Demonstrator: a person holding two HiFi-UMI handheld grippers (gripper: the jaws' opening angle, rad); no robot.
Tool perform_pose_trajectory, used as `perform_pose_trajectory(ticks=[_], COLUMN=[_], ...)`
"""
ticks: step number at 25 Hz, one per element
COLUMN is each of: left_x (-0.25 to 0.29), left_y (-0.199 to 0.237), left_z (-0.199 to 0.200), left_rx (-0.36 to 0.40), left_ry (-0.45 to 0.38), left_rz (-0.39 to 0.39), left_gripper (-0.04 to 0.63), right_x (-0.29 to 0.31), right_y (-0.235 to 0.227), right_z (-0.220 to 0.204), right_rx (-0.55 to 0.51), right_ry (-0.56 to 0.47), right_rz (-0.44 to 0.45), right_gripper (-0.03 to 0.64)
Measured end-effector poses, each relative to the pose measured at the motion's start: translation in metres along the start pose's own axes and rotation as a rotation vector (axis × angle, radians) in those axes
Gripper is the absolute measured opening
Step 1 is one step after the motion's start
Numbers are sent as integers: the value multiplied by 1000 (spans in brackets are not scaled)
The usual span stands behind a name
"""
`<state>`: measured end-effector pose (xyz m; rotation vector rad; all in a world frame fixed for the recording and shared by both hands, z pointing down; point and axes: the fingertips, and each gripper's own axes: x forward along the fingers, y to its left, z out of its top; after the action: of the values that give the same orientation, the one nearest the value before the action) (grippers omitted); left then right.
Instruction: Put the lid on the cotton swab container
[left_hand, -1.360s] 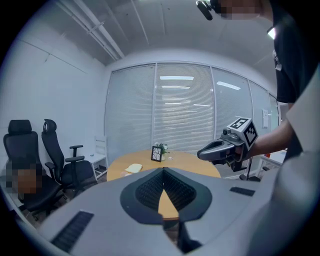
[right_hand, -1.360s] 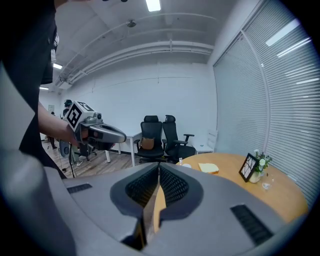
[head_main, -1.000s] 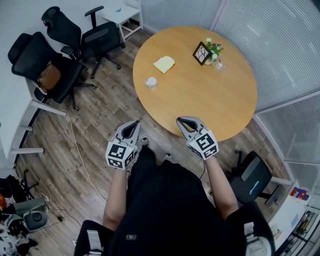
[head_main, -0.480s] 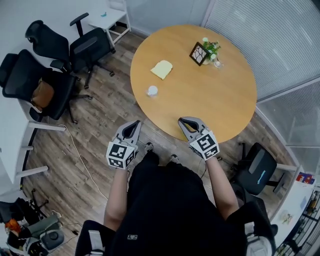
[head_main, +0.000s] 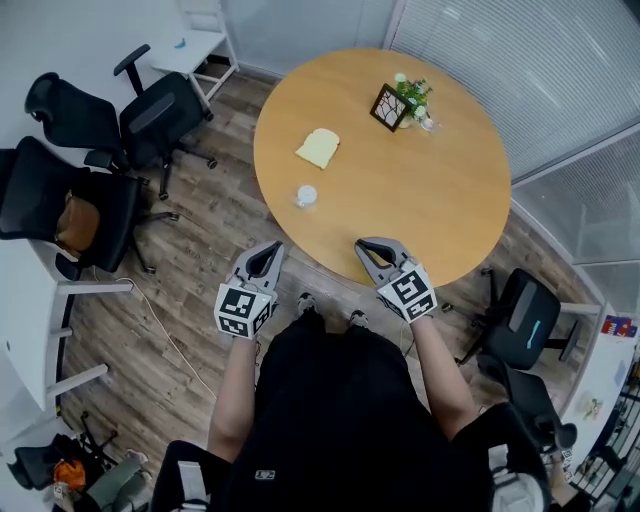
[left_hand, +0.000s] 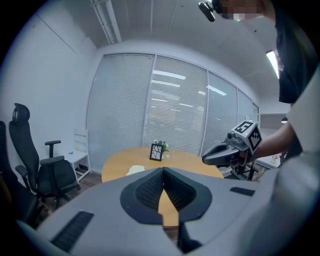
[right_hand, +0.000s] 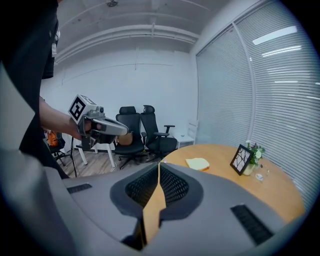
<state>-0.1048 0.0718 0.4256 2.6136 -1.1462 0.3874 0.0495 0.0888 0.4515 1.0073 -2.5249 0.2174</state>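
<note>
Two grippers and nothing in either. The left gripper (head_main: 269, 250) has its jaws pressed fully together with only air and the table edge showing past the tips. The right gripper (head_main: 366, 246) is clamped tight the same way and is just as empty. The person holds them side by side at waist level. The left gripper is over the wooden floor just short of the round wooden table (head_main: 430, 200), and the tip of the right one is at its near rim.

By my reckoning the job has not begun. Nothing has been picked up, so everything is left to do: reach in, take the lid, and seat it.

Nearest on the table, close to its left rim and ahead of the left gripper, sits a small white round thing (head_main: 306, 195). I take this to be the cotton swab container. From where I stand it is too small to tell whether its lid is on, or whether any swabs are inside. I cannot pick out a separate lid anywhere on the tabletop.

Further in lies a pale yellow flat item (head_main: 318, 148), perhaps a folded cloth, well apart from the white thing. At the far side a black picture frame (head_main: 386, 107) stands propped upright. Just beside it a little vase (head_main: 413, 97) holds a green sprig with white flowers.

Beyond the table, black office chairs (head_main: 155, 110) crowd the left of the room, and slatted blinds (head_main: 520, 60) run along the far wall.
</note>
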Motion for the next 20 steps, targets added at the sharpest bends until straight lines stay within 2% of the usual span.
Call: perform_pose_trajectory(ticks=[11,20], left_x=[16,34], left_y=[19,20], left_z=[0,5], left_rx=[20,3], left_ry=[44,53], left_rz=[-79,-29], left_gripper=[6,6], right_x=[17,28], right_y=[-6,-25], right_z=[2,-1], right_rx=[39,36], right_ry=[18,18], right_rz=[-62,-3], right_gripper=[6,6])
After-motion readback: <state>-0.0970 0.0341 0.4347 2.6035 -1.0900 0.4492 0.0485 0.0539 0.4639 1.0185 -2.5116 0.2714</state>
